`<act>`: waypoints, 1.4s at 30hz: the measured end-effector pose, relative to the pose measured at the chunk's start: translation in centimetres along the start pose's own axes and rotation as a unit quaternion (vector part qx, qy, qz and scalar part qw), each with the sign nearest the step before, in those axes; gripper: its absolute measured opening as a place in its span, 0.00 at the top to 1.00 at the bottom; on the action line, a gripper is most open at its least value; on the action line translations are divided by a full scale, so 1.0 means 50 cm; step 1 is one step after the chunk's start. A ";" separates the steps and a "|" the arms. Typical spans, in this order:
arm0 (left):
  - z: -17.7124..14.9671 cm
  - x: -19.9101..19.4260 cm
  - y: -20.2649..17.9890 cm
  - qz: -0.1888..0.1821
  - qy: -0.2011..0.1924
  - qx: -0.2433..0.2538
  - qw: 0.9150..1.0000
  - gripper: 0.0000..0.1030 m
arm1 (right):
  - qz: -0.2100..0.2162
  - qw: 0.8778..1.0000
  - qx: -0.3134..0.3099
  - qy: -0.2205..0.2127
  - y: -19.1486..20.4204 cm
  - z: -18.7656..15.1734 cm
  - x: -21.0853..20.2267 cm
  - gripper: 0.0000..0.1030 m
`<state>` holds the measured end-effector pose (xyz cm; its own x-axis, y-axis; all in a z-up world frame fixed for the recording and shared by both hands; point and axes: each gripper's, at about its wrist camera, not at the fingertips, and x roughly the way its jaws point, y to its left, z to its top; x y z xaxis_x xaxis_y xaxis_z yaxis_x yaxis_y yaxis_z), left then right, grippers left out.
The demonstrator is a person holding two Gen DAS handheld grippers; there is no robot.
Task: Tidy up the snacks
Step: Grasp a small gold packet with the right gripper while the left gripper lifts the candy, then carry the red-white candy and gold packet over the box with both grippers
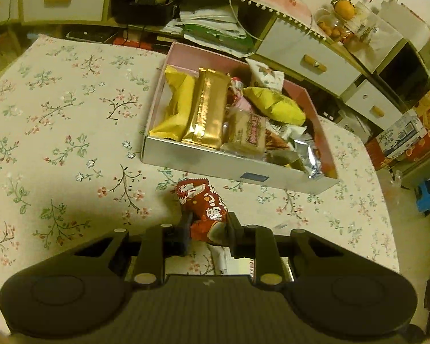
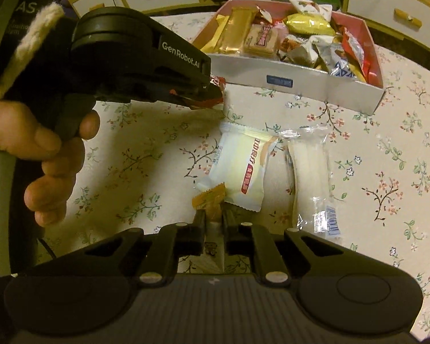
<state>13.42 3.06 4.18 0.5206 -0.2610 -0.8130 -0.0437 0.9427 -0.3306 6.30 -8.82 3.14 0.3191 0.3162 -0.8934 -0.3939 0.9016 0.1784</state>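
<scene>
The left gripper (image 1: pixel 207 223) is clamping a crinkly red snack packet (image 1: pixel 202 200) low in centre frame, just short of the white cardboard box (image 1: pixel 215 163), which is sitting crammed with gold, yellow and silver foil wrappers. The right gripper (image 2: pixel 213 220) is pinching a small orange wrapper (image 2: pixel 210 199), nudging against a cream pillow pack (image 2: pixel 242 169) beside a clear-wrapped white bar (image 2: pixel 309 172) on the floral tablecloth (image 2: pixel 387 172). "GenRobot.AI" is showing on the left tool, upper left, with the person's hand (image 2: pixel 43 154) gripping its handle.

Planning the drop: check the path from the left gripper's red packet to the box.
Nothing visible blocks it. The left gripper holds the red snack packet just short of the box's near wall; only bare tablecloth lies between.
</scene>
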 end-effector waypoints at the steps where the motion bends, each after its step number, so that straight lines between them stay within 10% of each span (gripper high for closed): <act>1: 0.000 -0.002 -0.001 -0.002 0.000 0.000 1.000 0.72 | 0.001 1.000 0.001 -0.002 -0.001 0.002 -0.005 0.90; 42: 0.164 -0.027 0.044 -0.046 -0.080 0.001 0.996 0.72 | 0.016 0.978 0.134 -0.157 -0.204 0.196 -0.121 0.90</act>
<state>19.62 7.19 8.50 0.6521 -0.3094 -0.6922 0.0111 0.9168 -0.3993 16.85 -17.01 10.75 0.5769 0.3821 -0.7219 -0.1815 0.9217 0.3428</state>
